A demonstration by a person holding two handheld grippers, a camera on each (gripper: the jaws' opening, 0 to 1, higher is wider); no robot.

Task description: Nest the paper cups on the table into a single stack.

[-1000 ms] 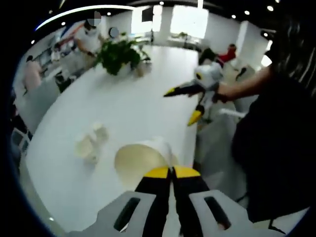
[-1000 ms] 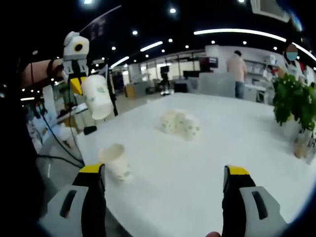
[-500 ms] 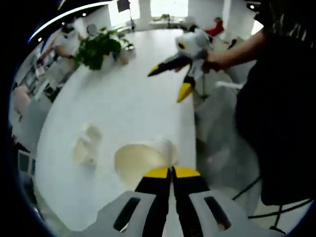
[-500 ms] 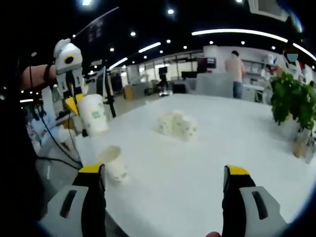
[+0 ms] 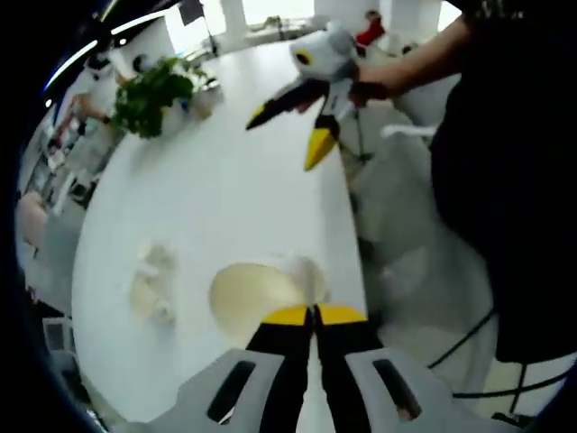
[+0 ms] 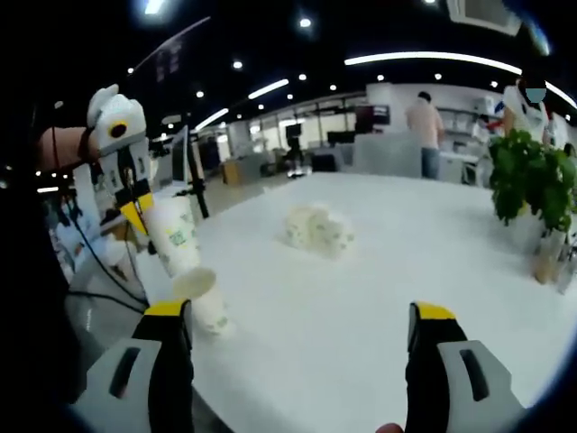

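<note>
My left gripper [image 5: 314, 311] is shut on the rim of a paper cup [image 5: 255, 296], whose open mouth faces the camera. In the right gripper view the left gripper [image 6: 135, 215] holds that green-printed cup [image 6: 171, 236] tilted just above another cup [image 6: 206, 302], which stands near the corner of the white table [image 6: 379, 289]. That lower cup [image 5: 305, 271] peeks out behind the held one. A cluster of cups [image 6: 315, 230] lies further in on the table, the same cluster [image 5: 149, 284] lying left of the held cup. My right gripper [image 6: 300, 311] hangs open over the table with nothing in it.
A potted plant [image 6: 527, 180] stands at the table's far side, the same plant [image 5: 153, 90] showing beyond the right gripper [image 5: 302, 108] held by a hand. The table edge and the floor lie close to the standing cup. People stand in the office background.
The left gripper has carried its cup down and closer to the cup standing at the table corner. The right gripper stays open and has hardly moved.
</note>
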